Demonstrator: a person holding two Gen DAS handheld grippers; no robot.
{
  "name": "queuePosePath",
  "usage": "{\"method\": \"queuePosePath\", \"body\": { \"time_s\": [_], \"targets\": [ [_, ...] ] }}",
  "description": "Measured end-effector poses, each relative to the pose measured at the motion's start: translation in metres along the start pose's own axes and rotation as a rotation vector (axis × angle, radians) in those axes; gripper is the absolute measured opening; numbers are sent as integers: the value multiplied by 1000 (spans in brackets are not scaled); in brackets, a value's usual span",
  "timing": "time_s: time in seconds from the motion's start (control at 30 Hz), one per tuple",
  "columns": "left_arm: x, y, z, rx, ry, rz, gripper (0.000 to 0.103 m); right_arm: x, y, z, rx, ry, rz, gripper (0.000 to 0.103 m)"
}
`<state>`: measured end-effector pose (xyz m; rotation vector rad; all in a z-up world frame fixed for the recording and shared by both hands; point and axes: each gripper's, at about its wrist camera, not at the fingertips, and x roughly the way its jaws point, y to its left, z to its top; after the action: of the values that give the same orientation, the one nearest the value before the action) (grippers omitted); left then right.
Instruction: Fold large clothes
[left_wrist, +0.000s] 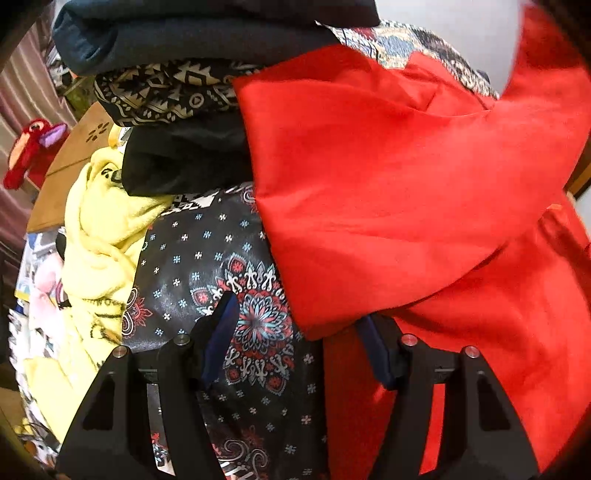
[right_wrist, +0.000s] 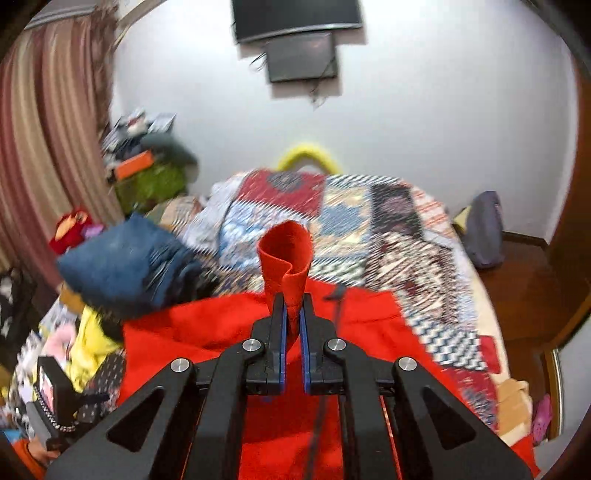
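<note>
Two risks stand out: the right gripper (right_wrist: 292, 325), clenched on a thin rolled pinch of the red garment (left_wrist: 399, 192) spread over the bed (right_wrist: 424, 236), may lose it, while the left gripper (left_wrist: 295, 339) hovers released, pinning nothing.

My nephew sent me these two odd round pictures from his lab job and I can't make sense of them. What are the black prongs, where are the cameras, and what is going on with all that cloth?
There is no robot: a person holds a two-fingered tool in each hand, with a wide-angle camera looking along its fingers. The left view shows the left hand-held gripper, open above a dark patterned cloth, beside a large red fabric garment, a yellow fleece garment and a stack of folded dark clothes. The right view shows the right hand-held gripper shut on a pinched-up fold of the red garment, above a bed with a patchwork quilt.
</note>
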<state>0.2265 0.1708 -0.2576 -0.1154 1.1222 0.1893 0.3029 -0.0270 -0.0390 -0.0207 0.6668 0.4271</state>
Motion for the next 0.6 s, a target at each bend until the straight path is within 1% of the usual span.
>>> {"method": "queuePosePath", "body": {
  "time_s": [0.1, 0.17, 0.3, 0.37, 0.5, 0.57, 0.6],
  "targets": [
    [-5, 6, 9, -43, -5, -49, 63, -6, -19, -1, 21, -21, -37, 5],
    [-7, 4, 15, -54, -10, -47, 63, -5, -29, -3, 32, -21, -56, 5],
    [-5, 0, 25, -49, -24, 39, 63, 1, -48, -20, 67, 7, -79, 5],
    [-4, 0, 27, -60, -30, 51, 63, 3, -60, -30, 86, 26, -85, 5],
    [-1, 0, 28, -70, -34, 91, 63, 12, -85, -56, 132, 97, -103, 5],
    [1, 0, 26, -74, -46, 135, 63, 15, -97, -68, 159, 130, -99, 5],
    [2, 0, 26, -74, -51, 150, 64, 19, -102, -78, 174, 164, -90, 5]
  ]
}}
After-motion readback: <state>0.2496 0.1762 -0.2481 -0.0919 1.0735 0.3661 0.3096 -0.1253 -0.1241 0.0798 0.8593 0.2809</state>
